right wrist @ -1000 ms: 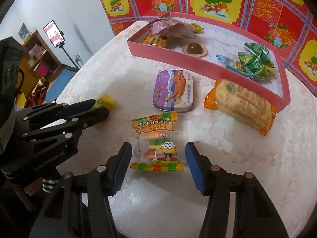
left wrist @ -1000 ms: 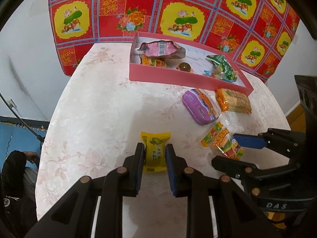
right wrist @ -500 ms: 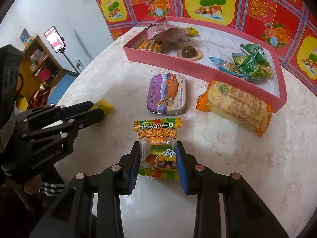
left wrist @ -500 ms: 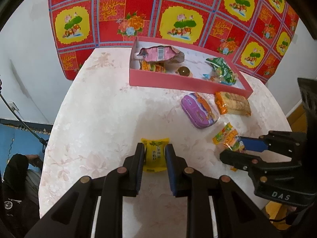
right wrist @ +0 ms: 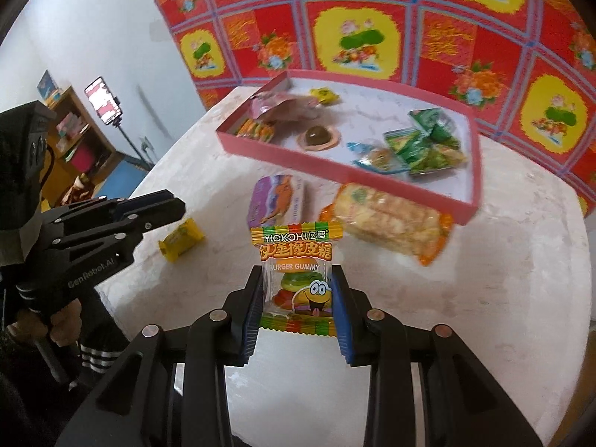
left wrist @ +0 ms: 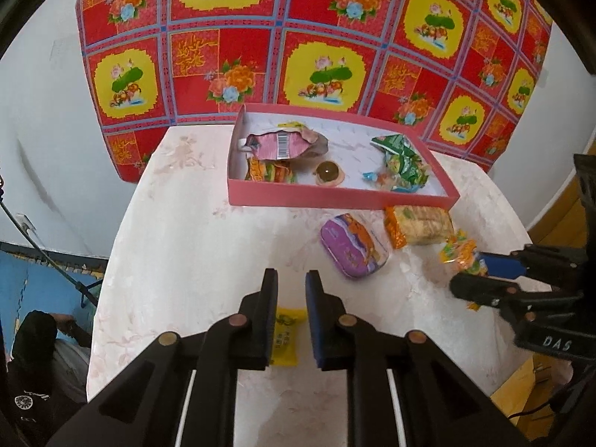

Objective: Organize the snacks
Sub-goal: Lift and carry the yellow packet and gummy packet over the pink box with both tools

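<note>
The main risk is the gummy bag [right wrist: 294, 238] slipping. My right gripper [right wrist: 297, 269] pinches it only by its side edges, near the bottom. The film is slick and soft, so a quick swing toward the far side could let it twist or drop out. If it falls short, it would probably land on the cracker pack [right wrist: 387, 223] or the purple tin [right wrist: 277, 201], which lie just in front of the pink box [left wrist: 335, 199]. A low carry could also catch the bag on the near wall of the box. Inside, the left and right parts already hold wrappers, so a careless drop would pile things up rather than sort them.

The other worry is my left gripper [left wrist: 291, 273]. Its fingers are drawn together as far as they go, yet the yellow packet [right wrist: 181, 240] appears to lie flat on the table [left wrist: 205, 242], under the tips and not between them. If so, that grip is empty and I need to go down again.

The right gripper is clamped on the gummy bag, with its blue pads pressing in from both sides. The bag stands upright and looks clear of the table, on the near side, well short of the box.
</note>
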Motion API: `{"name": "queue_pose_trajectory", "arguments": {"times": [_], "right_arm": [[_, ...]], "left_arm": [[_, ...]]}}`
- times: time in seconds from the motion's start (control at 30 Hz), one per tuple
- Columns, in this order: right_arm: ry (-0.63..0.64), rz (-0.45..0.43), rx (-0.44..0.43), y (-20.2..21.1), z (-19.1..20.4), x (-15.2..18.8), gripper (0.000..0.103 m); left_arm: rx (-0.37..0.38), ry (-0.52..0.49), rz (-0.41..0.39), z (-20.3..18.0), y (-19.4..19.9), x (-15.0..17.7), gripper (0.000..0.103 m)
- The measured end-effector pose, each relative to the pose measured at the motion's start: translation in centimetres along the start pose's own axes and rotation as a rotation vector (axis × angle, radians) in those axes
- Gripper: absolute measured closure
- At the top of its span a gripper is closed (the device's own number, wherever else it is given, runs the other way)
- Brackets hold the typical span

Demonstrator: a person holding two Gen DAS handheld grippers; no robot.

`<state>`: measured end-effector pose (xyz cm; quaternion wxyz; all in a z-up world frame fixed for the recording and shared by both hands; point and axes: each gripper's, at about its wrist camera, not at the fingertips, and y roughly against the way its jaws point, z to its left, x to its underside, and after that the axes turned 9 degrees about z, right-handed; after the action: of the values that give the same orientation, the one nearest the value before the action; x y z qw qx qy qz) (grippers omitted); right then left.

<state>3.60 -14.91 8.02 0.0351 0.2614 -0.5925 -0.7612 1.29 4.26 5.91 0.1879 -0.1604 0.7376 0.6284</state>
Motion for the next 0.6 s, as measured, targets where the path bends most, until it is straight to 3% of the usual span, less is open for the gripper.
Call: {"name": "queue_pose_trajectory", "arguments": {"times": [0.27,0.33,0.6], "right_arm": [[-0.058,-0.031,0.001,0.8,-1.2,0.6,0.068],[-0.072,-0.035,-0.006,0.8,-1.5,0.9,0.068],[-0.093,-0.033,-0.017,0.4,-2.0,1.6,0.068]], "left_arm": [[0.012,0.043,0.021,2.1,0.3,0.9,0.085],[0.011,0.048,0.033,2.4,0.3,1.2,0.075],[0.018,0.043,0.081,2.9,-0.4,2.2,0.063]]}}
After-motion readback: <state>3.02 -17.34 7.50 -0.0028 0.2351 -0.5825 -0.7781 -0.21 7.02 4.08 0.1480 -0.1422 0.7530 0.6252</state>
